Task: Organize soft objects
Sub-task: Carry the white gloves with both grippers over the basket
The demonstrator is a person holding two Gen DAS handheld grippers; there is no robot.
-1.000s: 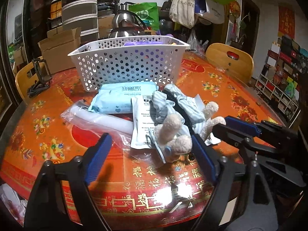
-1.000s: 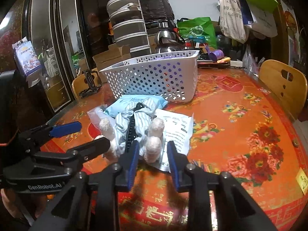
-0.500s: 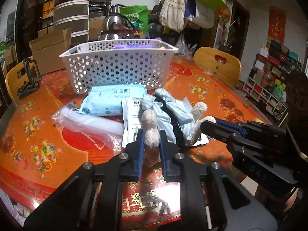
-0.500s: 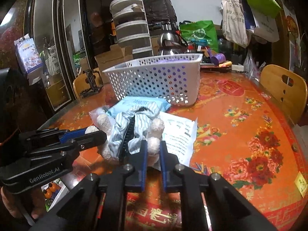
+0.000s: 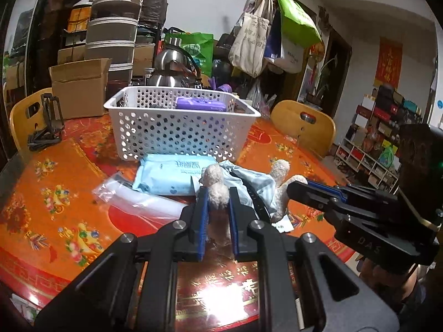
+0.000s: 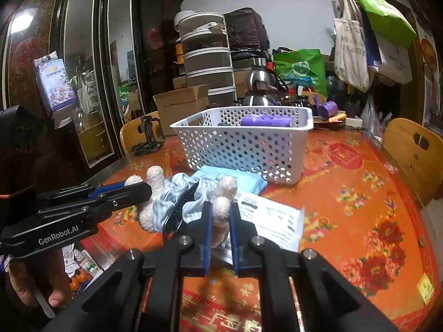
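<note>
Reaching level over the worktop's [image 5: 55,193] near edge, both left tongs [image 5: 217,193] and right tongs [image 6: 220,210] pinch one plush toy's [image 5: 243,185] limbs. One white basket [image 5: 180,127], one blue wipes pack [image 5: 169,174] lie beyond.

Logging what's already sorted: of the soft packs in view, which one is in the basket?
The purple pack, lying inside the white basket. The light-blue wipes pack and the clear plastic bag lie on the table in front of it.
</note>
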